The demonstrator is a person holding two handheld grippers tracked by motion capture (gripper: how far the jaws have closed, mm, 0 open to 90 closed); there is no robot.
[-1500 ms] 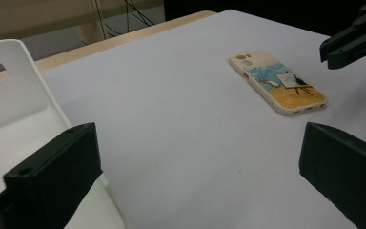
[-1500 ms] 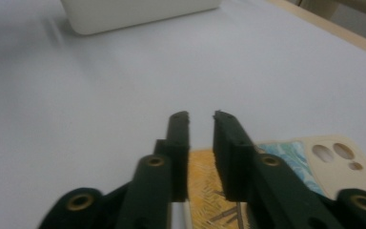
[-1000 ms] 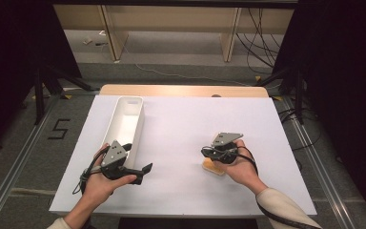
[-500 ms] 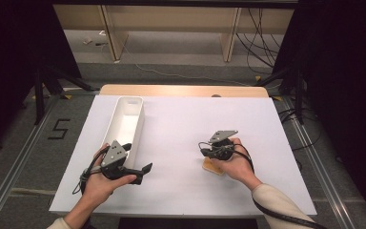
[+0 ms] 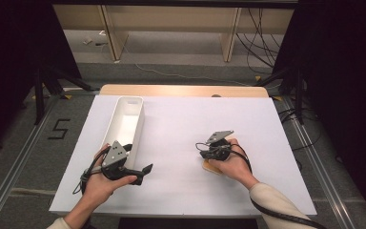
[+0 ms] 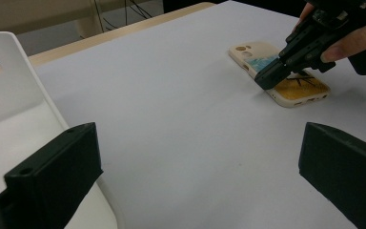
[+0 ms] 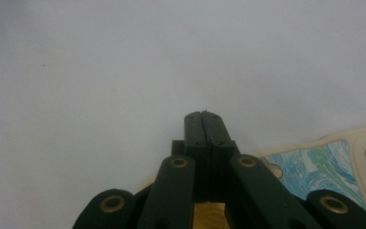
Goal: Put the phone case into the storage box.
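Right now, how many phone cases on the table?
1. The phone case lies flat on the white table, under the shut jaws of the right gripper. The white tray looks empty, though its near end is hidden.

Phone case [image 7: 324, 176] half under the right gripper [image 7: 204, 119], cut off by the picture's edges; contact unclear.

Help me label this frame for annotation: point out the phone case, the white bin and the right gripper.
phone case [image 6: 299, 88]: left gripper view, on its orange lower part.
white bin [image 5: 120, 125]: high view, on its inner floor.
right gripper [image 7: 204, 125]: right gripper view, at the tips of its closed jaws.
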